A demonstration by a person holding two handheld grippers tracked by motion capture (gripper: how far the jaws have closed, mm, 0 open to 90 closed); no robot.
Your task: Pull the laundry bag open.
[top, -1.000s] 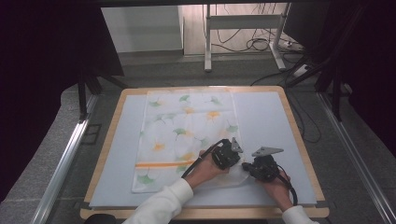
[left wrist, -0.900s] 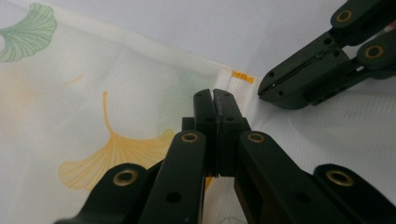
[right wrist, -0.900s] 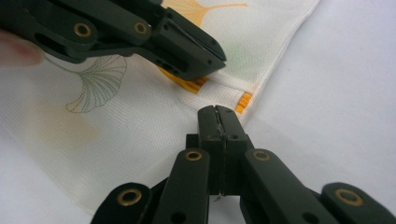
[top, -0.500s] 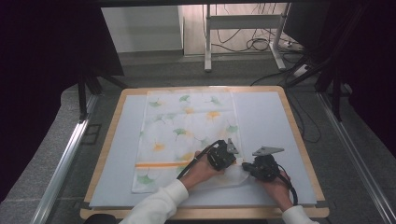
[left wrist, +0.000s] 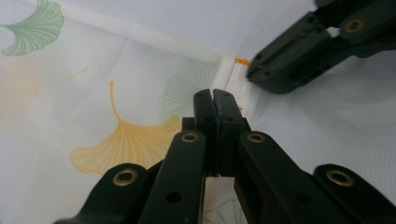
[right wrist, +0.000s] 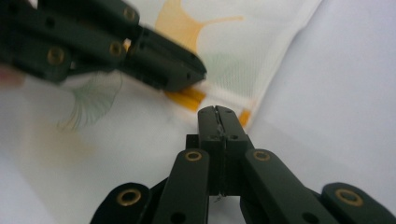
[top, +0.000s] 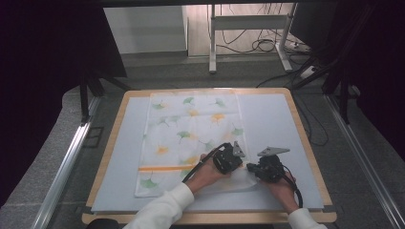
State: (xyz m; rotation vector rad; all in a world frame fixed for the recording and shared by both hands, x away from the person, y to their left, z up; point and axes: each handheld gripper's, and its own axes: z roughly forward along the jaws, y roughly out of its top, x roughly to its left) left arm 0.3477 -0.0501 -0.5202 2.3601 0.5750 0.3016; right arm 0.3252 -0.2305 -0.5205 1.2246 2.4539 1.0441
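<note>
Item: cloth (top: 191, 129), thin white fabric printed with green and yellow ginkgo leaves and one orange stripe near its near end. Lies flat along the middle of the counter (top: 286, 124), long side running far to near; its near right corner looks folded over, with a paler layer under the tools.

Left tool (top: 230, 160): resting on the near right part of the cloth. In the left gripper view its jaws are pressed together over the hemmed edge (left wrist: 231, 77); whether any fabric is caught between them cannot be told.

Right tool (top: 262, 169): just beside the left one, at the cloth's right edge. In the right gripper view its jaws are clenched close to the orange-striped corner (right wrist: 191, 98); a held fold cannot be confirmed.

Handling, as judged: light, soft and limp, with no stiffness of its own; the weave looks fine and semi-sheer, so it will likely sag, drag and wrinkle when lifted by one point. Probably slides easily on the smooth counter surface. Not fragile, though a pinch may snag threads.

Where to take hold: the stitched hem at the corners, where the doubled fabric gives a firmer bite; two separated points along one edge would keep it spread.
</note>
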